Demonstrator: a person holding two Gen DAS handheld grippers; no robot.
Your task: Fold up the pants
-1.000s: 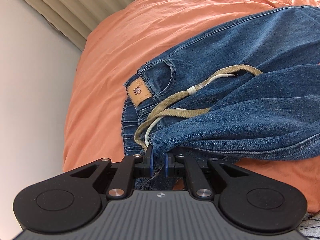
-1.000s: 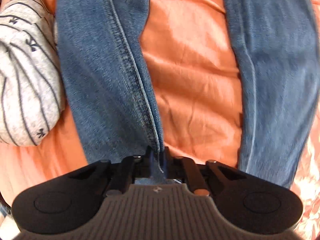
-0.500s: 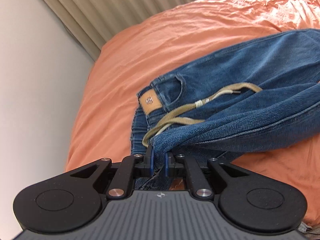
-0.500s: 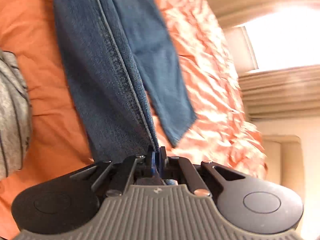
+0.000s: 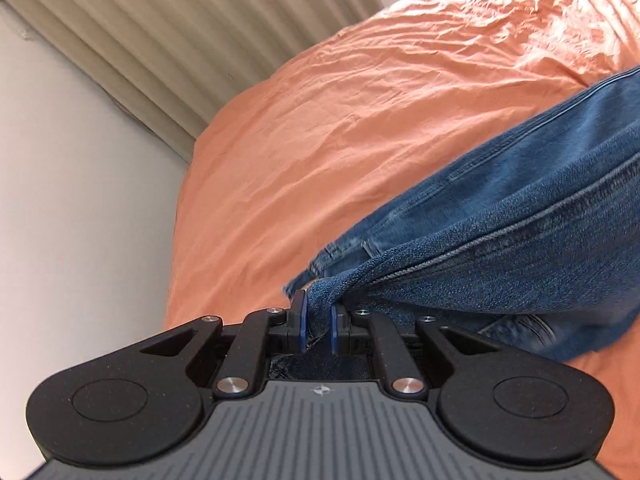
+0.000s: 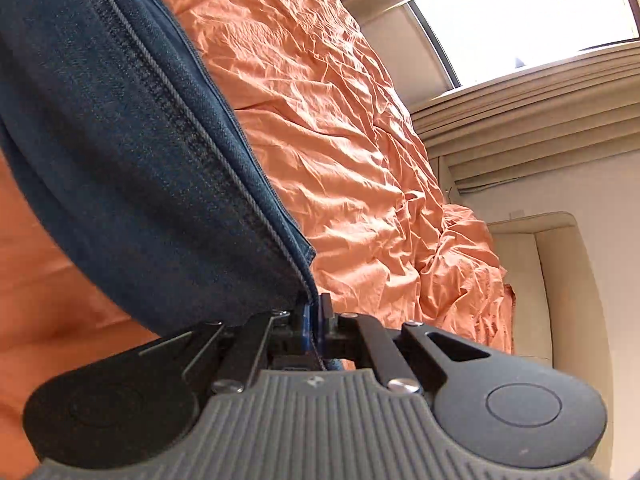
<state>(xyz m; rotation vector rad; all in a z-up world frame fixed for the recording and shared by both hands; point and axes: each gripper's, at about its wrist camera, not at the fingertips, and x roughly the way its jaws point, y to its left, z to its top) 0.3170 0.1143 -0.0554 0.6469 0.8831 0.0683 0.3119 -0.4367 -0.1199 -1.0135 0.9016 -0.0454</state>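
Big bed with a wrinkled orange sheet (image 5: 360,128) fills both views, matte cotton look, creased all over, bunched into a rumpled heap at the far right edge in the right wrist view. Behind it, ribbed beige curtains (image 5: 168,40) hang in vertical folds against a plain pale wall (image 5: 72,200); right wrist view has a bright window (image 6: 532,12) and a cream padded chair or headboard (image 6: 560,280) at far right, cannot tell which. Blue denim pants (image 5: 520,240) are lifted off the sheet and stretch between the two grippers: coarse twill weave, heavy stitched side seam running lengthwise, hem edge visible near the right gripper. Left gripper (image 5: 319,326), black with blue pads, pinches a bunched fold of denim, pads close together with cloth squeezed between them. Right gripper (image 6: 315,330) is pressed together on a thin seam edge of the pants, fabric running up and left from it.
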